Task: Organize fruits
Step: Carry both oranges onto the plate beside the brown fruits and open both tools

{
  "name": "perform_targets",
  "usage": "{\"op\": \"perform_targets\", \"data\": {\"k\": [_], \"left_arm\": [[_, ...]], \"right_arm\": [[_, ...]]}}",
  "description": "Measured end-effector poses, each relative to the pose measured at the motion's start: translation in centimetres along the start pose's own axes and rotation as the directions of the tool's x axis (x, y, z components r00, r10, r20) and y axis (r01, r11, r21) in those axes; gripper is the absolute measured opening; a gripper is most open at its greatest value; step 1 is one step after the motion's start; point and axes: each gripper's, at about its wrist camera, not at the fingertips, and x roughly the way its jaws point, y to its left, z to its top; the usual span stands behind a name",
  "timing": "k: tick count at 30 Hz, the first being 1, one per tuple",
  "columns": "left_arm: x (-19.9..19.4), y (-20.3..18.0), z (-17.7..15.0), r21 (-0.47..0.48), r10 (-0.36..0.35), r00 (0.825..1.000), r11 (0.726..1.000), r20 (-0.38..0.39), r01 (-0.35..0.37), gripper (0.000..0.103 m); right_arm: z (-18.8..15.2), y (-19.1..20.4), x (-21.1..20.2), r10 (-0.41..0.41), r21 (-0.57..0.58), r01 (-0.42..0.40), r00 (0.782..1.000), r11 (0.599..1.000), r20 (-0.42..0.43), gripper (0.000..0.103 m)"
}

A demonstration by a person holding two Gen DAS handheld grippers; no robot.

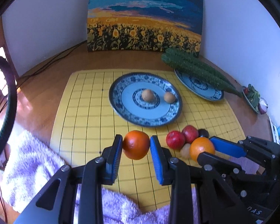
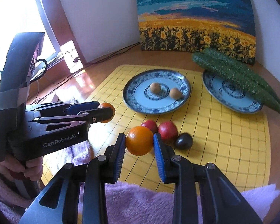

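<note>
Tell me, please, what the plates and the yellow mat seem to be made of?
The near plate and far plate look like glazed ceramic: glossy, with blue printed patterns. The yellow mat looks like a thin flexible sheet, perhaps vinyl or cloth, with a printed black grid; which one is unclear.

Home setting, looks like a living or dining corner. Wooden table [image 1: 37,97] against plain white walls, sunflower painting [image 1: 145,16] propped at top centre. Yellow grid-lined mat [image 1: 80,112] with blue-patterned china plates [image 1: 140,119]. Fluffy purple towel [image 1: 28,160] lower left. Right wrist view: bright window [image 2: 15,13] upper left, cables [image 2: 110,55] trailing along the table.
</note>
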Motion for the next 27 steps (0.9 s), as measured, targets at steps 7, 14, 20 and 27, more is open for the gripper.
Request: {"op": "perform_targets", "data": {"k": [7,14,20,27], "left_arm": [[0.4,0.1,1.6,0.006,0.005,1.000,1.000,0.020,-0.005,0.032],[1.1,-0.1,2.9,0.016,0.017,0.999,1.000,0.042,-0.018,0.032],[2.9,0.1,3.9,0.008,0.024,0.999,1.000,0.035,-0.025,0.032],[5.0,0.6,4.5,-0.003,0.031,0.999,1.000,0.011,-0.031,0.032]], "right_arm": [[1.5,-0.5,0.1,-0.031,-0.007,0.031,0.999,0.999,0.026,0.031],[2.8,-1.1,0.9,-0.056,-0.010,0.056,0.997,0.998,0.046,0.031],[3.6,-1.9,2.5,-0.067,-0.001,0.067,0.997,0.998,0.042,0.031],[4.2,-2.7,4.2,-0.076,0.011,0.076,0.997,0.997,0.030,0.031]]}}
